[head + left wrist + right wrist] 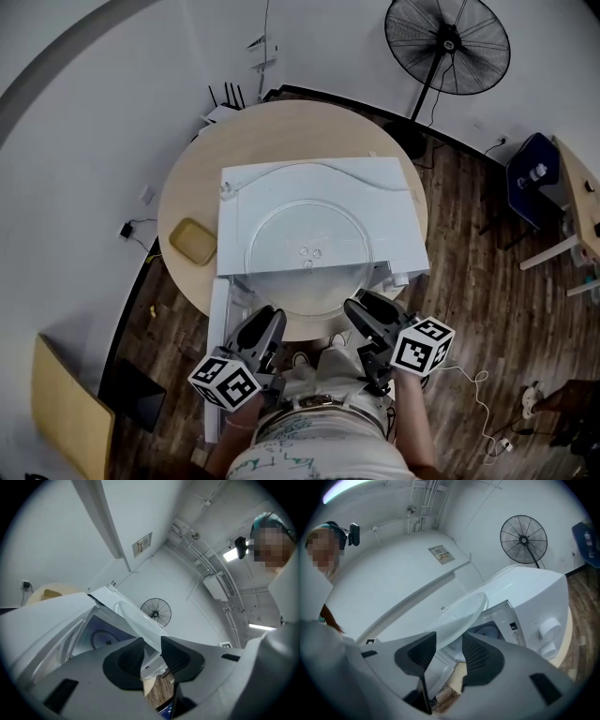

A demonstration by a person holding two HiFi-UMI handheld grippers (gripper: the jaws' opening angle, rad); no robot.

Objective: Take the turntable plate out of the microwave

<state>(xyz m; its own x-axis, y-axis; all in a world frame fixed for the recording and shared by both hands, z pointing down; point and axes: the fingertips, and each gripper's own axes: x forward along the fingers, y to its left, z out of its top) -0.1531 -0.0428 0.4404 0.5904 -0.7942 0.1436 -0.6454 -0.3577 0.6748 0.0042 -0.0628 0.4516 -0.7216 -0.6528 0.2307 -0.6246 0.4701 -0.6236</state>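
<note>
Turntable plate (307, 230): a clear glass disc, out of the cavity and level over the microwave's top. Its near rim juts past the front edge towards the person. I cannot tell whether it rests on the top.
Room: white walls, a dark plank floor (469, 244), and a strip light (230, 555) overhead.
Table (187, 187): round, pale wood. It carries the microwave and, just left of it, a small yellow tray (192, 241).
Microwave (394, 202): a white box with its door (217, 375) swung open on the left. The cavity looks bluish inside, and two round knobs (548, 630) sit on the front panel.
Fan (448, 45): a black pedestal fan on the floor beyond the table, well apart from it.
Left gripper (151, 641): jaws part-way apart with the plate's near rim at their tips. A gap still shows, so the hold is loose, not clamped.
Right gripper (449, 637): the same, with the jaws a little wider around the rim.
Writing: black-and-white square markers on the left cube (225, 382) and right cube (424, 345). The print on the microwave's front sticker (514, 629) and on a wall panel (440, 553) is too small to read.
</note>
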